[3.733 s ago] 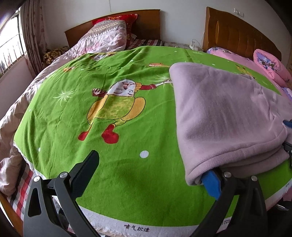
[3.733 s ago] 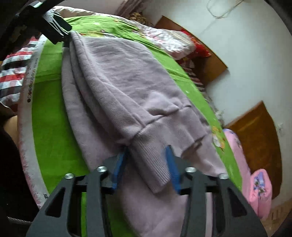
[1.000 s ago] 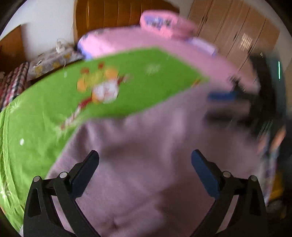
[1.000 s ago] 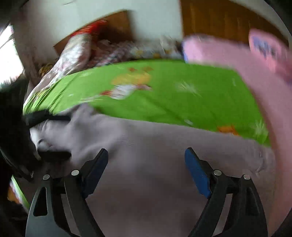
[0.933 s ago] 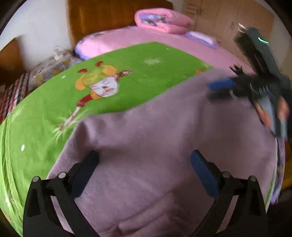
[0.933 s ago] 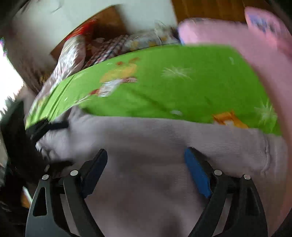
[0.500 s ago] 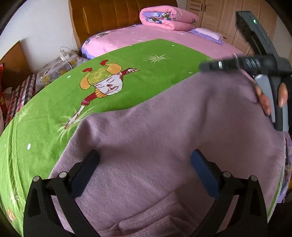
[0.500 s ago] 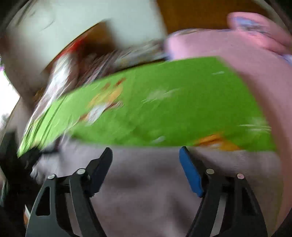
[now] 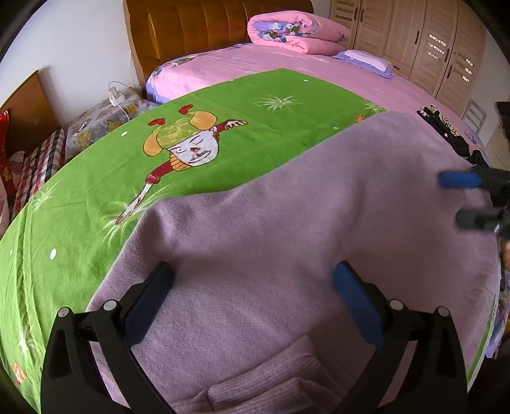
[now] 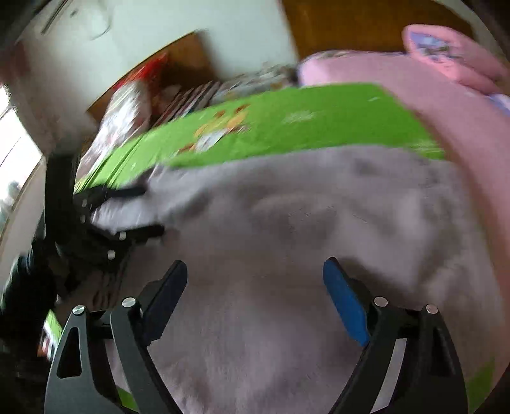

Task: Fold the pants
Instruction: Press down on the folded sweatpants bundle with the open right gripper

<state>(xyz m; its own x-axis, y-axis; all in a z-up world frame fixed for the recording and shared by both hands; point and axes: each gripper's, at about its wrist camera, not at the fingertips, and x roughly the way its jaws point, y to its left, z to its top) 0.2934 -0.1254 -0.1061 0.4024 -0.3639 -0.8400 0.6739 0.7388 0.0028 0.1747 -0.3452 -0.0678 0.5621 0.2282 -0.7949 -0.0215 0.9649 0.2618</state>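
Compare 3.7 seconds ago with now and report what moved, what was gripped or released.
Both grippers let go: the left gripper and right gripper, which then pinched the pants, now hang open above them. The pants now lie spread flatter. They remain on the green sheet.

Both wrist views close above pants (image 9: 287, 223), facing headboards, sharing green sheet (image 9: 95, 197)

We see a green cartoon-print bedsheet (image 9: 95, 203) spread over the near bed, and beside it a pink-sheeted bed (image 9: 287, 63) with a brown padded headboard (image 9: 204, 28). A folded pink quilt (image 9: 296, 32) and a lilac pillow (image 9: 366, 60) lie upon it. Wooden wardrobes (image 9: 424, 44) line the far wall; a white cable (image 9: 116, 92) hangs between the beds.
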